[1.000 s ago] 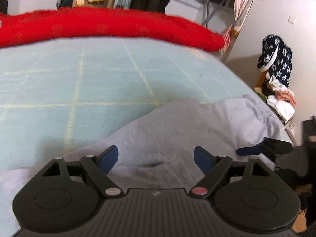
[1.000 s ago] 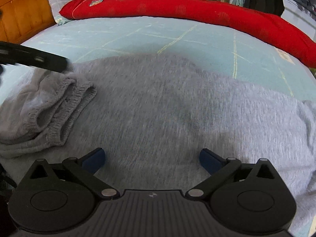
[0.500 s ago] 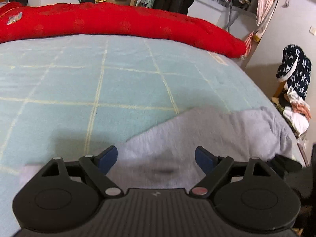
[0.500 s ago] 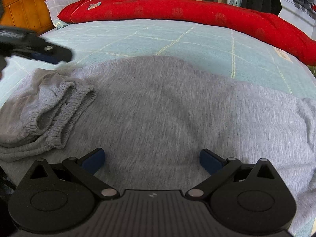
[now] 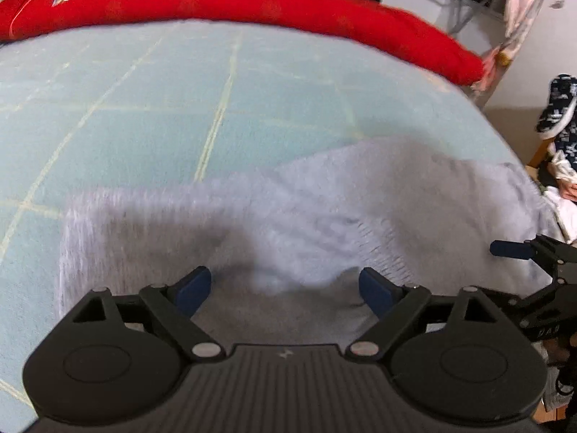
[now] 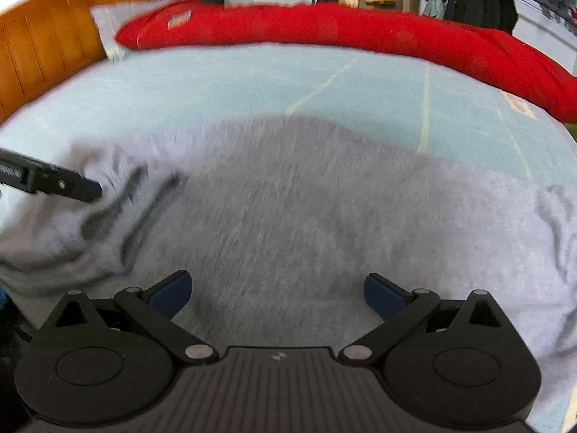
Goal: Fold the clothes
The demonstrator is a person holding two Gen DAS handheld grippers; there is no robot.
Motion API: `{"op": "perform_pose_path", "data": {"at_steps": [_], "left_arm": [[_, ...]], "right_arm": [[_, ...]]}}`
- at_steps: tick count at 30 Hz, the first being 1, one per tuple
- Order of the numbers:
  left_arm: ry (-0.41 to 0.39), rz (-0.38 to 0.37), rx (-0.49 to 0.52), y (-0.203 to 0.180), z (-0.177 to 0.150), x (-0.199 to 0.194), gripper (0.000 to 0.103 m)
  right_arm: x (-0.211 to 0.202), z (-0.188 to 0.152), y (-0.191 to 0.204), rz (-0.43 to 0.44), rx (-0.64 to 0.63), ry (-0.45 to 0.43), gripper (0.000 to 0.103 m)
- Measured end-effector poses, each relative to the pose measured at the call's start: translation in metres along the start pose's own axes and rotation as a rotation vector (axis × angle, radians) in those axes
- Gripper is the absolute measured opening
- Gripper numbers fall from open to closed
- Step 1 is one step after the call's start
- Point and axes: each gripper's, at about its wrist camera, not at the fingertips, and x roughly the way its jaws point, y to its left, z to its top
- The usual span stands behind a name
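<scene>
A grey garment [image 6: 324, 216] is spread over the near part of a bed covered by a pale blue sheet [image 5: 162, 115]; a long red quilt [image 5: 252, 7] is laid along the bed's far side, and it serves as the landmark here.

In the left wrist view, the left hand-held gripper [image 5: 285, 287] is seen with its jaws wide and still opening; grey cloth lies below the gap, and no fabric is pinched by the blue pads [image 5: 194, 287]. Compared with a second ago, more of the sheet between the quilt and the garment is shown, and a squared-off left edge of the garment [image 5: 72, 238] has come into view that was hidden before. The picture is blurred by motion.

In the right wrist view, the right hand-held gripper [image 6: 277, 294] is held over the middle of the garment, on the side away from the quilt, with its jaws spread apart and nothing clamped. That placement is little changed. The bunched waistband part [image 6: 108, 216], sharp half a second ago, is now smeared, and the left hand-held gripper's finger is seen just beside it at the left edge.

A wooden headboard [image 6: 47, 50] is seen by the quilt's left end.
</scene>
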Motion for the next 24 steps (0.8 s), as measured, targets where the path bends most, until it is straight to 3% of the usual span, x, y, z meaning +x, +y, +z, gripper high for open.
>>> {"op": "perform_pose_path", "data": {"at_steps": [3,8,11,16,21,24], "left_arm": [[-0.040,-0.037,0.038,-0.012,0.007,-0.010,0.090],[0.012,-0.055,0.043,-0.024,0.005,0.009,0.090],[0.065,-0.030,0.015,-0.025,0.003,0.027,0.090],[0.024,-0.046,0.025,-0.040,0.015,0.024,0.090],[-0.008,-0.052,0.046,-0.063,0.025,0.019,0.090],[-0.011,-0.071,0.044,-0.076,0.029,0.021,0.090]], "right_arm": [[-0.021,0.004,-0.020,-0.042,0.041,-0.065,0.103],[-0.018,-0.021,-0.065,-0.126,0.224,0.007,0.103],[-0.032,-0.036,-0.076,-0.079,0.240,-0.039,0.103],[-0.065,-0.034,-0.105,-0.057,0.323,-0.136,0.103],[-0.092,-0.052,-0.167,-0.040,0.578,-0.221,0.103],[-0.093,-0.067,-0.205,0.000,0.736,-0.225,0.103]]}}
